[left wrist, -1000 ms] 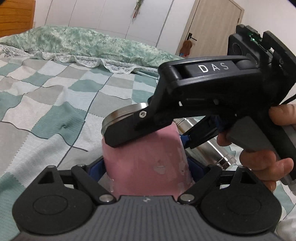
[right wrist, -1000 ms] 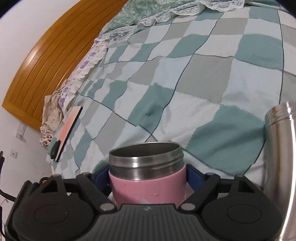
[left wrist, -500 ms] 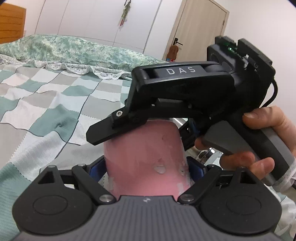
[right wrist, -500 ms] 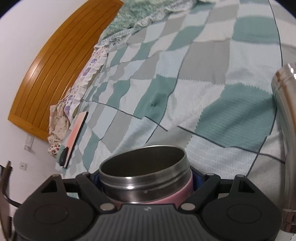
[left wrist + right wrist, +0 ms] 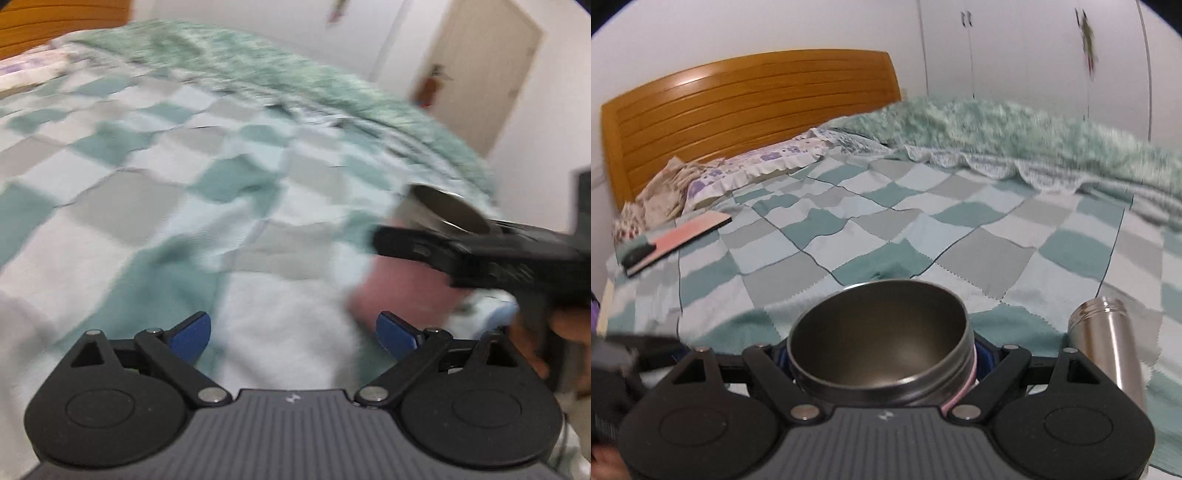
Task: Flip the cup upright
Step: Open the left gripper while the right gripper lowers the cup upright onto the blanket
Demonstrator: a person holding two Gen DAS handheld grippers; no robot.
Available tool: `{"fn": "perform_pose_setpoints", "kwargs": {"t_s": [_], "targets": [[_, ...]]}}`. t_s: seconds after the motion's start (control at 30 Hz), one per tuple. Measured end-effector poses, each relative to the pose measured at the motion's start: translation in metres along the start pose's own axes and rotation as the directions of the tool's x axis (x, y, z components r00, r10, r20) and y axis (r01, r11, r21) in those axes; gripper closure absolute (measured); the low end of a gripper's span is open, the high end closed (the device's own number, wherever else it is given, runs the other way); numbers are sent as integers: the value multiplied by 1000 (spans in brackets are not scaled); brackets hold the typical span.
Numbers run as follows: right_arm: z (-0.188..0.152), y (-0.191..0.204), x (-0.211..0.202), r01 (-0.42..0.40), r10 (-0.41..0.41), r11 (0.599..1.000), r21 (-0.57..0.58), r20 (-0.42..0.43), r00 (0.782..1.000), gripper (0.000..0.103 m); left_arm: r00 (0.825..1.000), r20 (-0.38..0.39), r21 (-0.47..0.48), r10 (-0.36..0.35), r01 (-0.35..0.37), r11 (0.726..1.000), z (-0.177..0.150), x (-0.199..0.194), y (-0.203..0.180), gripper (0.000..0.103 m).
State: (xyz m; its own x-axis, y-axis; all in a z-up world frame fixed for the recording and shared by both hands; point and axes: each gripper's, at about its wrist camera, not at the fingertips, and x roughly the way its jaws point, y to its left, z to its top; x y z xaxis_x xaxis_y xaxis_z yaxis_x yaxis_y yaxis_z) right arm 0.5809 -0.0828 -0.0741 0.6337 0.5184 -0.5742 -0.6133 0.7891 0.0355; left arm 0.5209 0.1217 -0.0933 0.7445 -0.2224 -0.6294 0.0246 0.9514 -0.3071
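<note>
- Our right gripper is clamped on the cup, which fills the lower middle of its view, mouth up.
- The cup has a pink body and a bare steel, threaded rim; its inside is dark and empty.
- Our left gripper has its blue fingertips spread wide, holding nothing.
- From the left view the cup sits at 3 o'clock over the checked blanket.
- A steel bottle lies at the right view's 4 o'clock.

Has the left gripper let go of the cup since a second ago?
Yes. The left gripper is open and has swung left over the checked blanket; the pink cup sits right, held by the right gripper.
</note>
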Motion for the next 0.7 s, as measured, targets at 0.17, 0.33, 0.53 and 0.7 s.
{"fn": "perform_pose_setpoints", "kwargs": {"t_s": [0.17,0.33,0.53,0.7], "targets": [[-5,30,-6,58,-60,989,-138,-7,998,18,990,41,-26,132,-131,991,-1,-23,5,5],[3,24,-14,87,-90,993,-84,-34,995,13,985,56,-23,161,-160,987,-3,-44,-3,3],[5,23,-44,70,-70,997,-28,-15,997,9,984,95,-17,153,-152,988,-7,-70,-16,1],[-5,22,-98,96,-96,995,0,16,995,9,977,141,-8,160,-160,987,-15,-106,-33,1]]}}
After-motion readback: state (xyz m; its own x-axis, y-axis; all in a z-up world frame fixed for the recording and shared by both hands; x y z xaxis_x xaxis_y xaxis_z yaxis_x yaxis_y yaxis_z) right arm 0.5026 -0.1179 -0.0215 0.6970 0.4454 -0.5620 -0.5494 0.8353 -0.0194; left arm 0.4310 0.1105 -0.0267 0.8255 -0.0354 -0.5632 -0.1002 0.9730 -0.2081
